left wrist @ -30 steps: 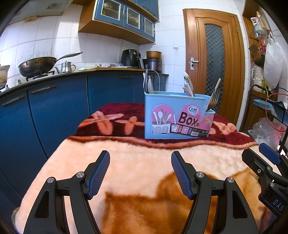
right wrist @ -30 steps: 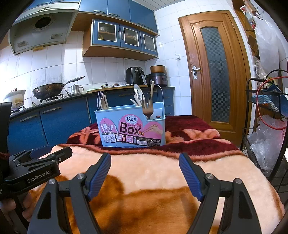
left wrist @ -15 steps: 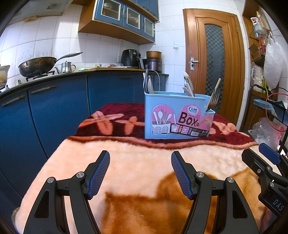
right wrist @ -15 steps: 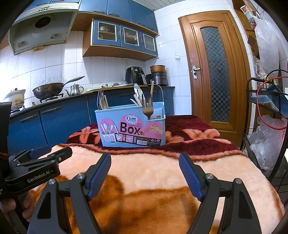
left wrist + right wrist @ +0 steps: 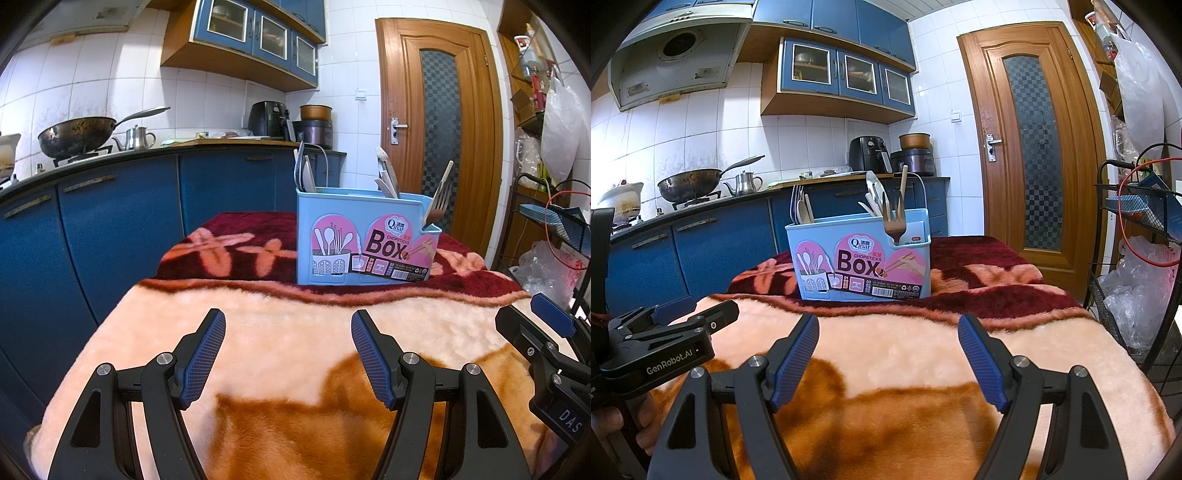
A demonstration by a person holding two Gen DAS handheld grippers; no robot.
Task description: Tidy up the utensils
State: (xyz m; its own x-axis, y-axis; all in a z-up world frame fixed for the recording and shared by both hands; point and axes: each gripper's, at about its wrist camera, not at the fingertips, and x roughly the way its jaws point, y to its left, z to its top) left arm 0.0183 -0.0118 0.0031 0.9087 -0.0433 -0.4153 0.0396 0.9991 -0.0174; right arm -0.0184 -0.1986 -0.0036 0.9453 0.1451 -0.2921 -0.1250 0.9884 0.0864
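Note:
A light-blue utensil box [image 5: 365, 236] with pink labels stands at the far end of the blanket-covered table [image 5: 288, 321], seen too in the right wrist view [image 5: 860, 258]. Spoons, a fork [image 5: 437, 201] and other utensils stand upright in its compartments; a wooden fork [image 5: 894, 221] leans in the right one. My left gripper [image 5: 288, 332] hovers open over the peach blanket, well short of the box, with nothing between its fingers. My right gripper [image 5: 888, 338] is open too and holds nothing. Each gripper shows at the edge of the other's view.
Blue kitchen cabinets [image 5: 110, 221] run along the left, with a wok [image 5: 79, 134] and kettle on the counter. A wooden door [image 5: 1030, 147] stands behind the table. A wire rack [image 5: 1137, 258] with plastic bags crowds the table's right side. A hand [image 5: 642, 424] holds the left gripper's handle.

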